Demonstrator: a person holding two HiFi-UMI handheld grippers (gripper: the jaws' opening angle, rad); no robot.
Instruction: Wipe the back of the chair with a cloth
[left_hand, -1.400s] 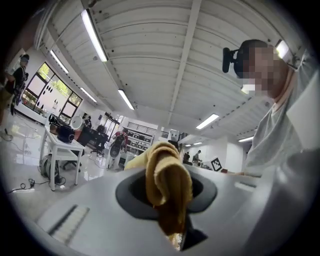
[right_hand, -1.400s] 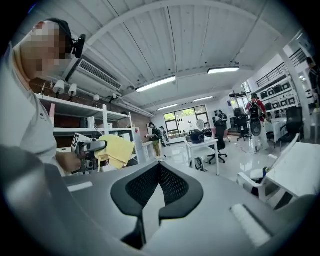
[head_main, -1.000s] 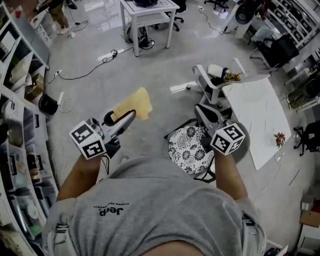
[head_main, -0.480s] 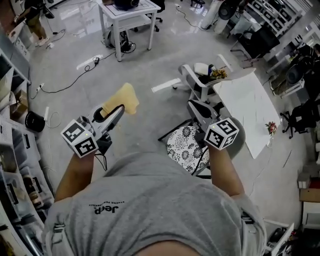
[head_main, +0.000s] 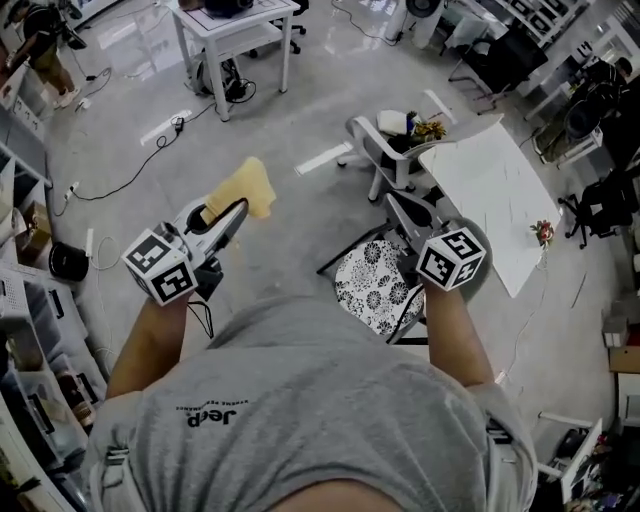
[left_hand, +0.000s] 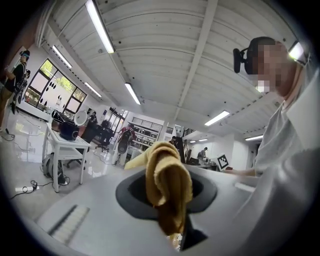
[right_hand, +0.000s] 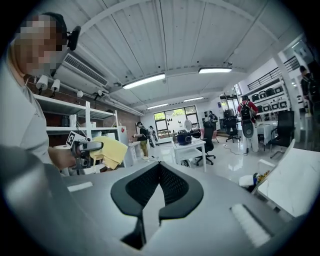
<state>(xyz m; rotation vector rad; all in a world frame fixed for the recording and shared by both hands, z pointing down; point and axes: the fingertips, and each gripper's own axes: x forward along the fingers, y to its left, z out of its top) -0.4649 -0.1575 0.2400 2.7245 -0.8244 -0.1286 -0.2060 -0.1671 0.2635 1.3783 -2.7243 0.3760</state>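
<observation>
Nearest the camera, the two forearms hold much the same raised pose as a second ago, but the floor has slid beneath them. The left gripper (head_main: 228, 214) and its cloth (head_main: 246, 187) have drifted a little left and up. The chair (head_main: 372, 289) with the patterned seat remains low down, just beside the right gripper (head_main: 394, 205). I judge that the person is turning to line up and that wiping has not begun: the cloth hangs in the air, well apart from the chair. The left gripper's jaws pinch the yellow cloth, which bunches and drapes over their tips. The right gripper's jaws are pressed together with nothing between them, and they touch nothing. Farther off stand a white table (head_main: 480, 190) and a small desk (head_main: 235, 18).
</observation>
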